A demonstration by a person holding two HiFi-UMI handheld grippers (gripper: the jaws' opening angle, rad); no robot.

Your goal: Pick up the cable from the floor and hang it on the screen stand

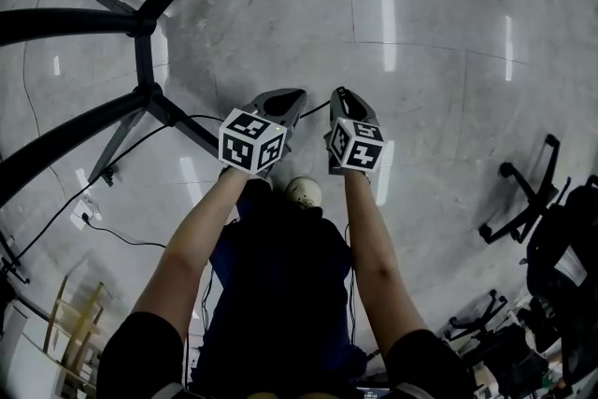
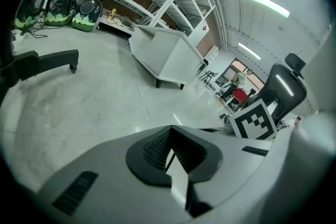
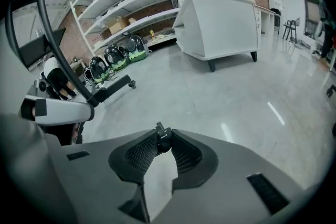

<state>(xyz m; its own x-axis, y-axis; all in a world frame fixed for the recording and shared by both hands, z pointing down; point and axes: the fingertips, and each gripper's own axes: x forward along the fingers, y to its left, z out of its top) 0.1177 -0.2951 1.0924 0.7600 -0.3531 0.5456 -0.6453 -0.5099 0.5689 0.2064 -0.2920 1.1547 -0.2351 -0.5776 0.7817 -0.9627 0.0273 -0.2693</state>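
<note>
Pale, glossy floor [image 1: 420, 89], with the black legs of the screen stand [image 1: 140, 23] sprawling at the left. Both grippers are up off the ground. The left gripper [image 1: 288, 98] has its jaws pinched on the thin black cable [image 1: 316, 111], and the right gripper [image 1: 338, 94] clamps the cable's plug end [image 3: 163, 136]. A short stretch hangs between the two, and the rest trails toward the stand.
</note>
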